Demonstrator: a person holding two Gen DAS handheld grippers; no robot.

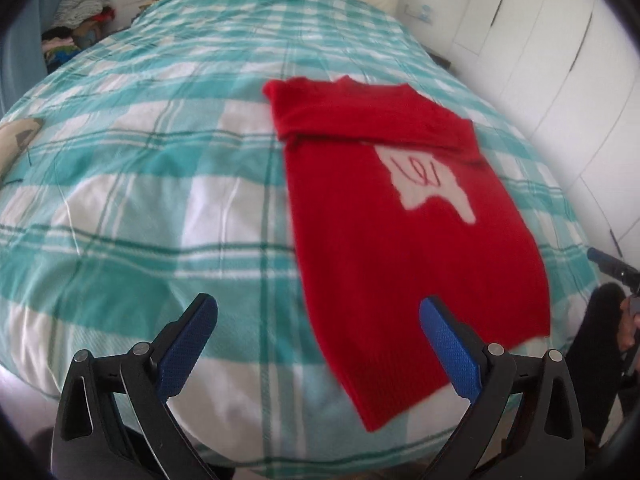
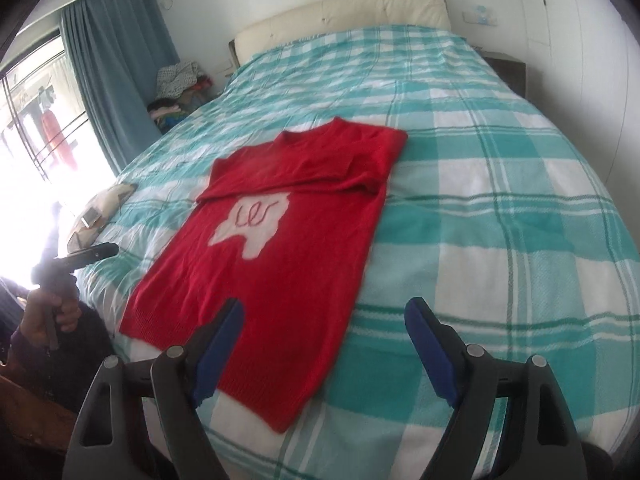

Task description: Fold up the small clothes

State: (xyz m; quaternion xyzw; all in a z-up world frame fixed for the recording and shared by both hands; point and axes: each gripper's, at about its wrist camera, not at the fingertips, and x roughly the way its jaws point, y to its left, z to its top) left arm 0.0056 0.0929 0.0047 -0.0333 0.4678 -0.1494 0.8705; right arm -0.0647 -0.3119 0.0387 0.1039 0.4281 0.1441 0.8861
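The red sweater (image 2: 280, 248) lies flat on the bed (image 2: 500, 220), long axis running away from both grippers, hem nearest; left gripper (image 1: 318, 340) and right gripper (image 2: 324, 340) hover with jaws wide apart, empty.

Bedroom with a large bed in daylight.
A teal and white checked bedspread (image 2: 500, 184) covers the bed, with a cream padded headboard (image 2: 340, 16) against a white wall. Blue curtains (image 2: 116, 68) hang beside a bright window (image 2: 28, 128). White wardrobe doors (image 1: 532, 40) line one side. A clothes pile (image 2: 178, 88) sits near the curtains.
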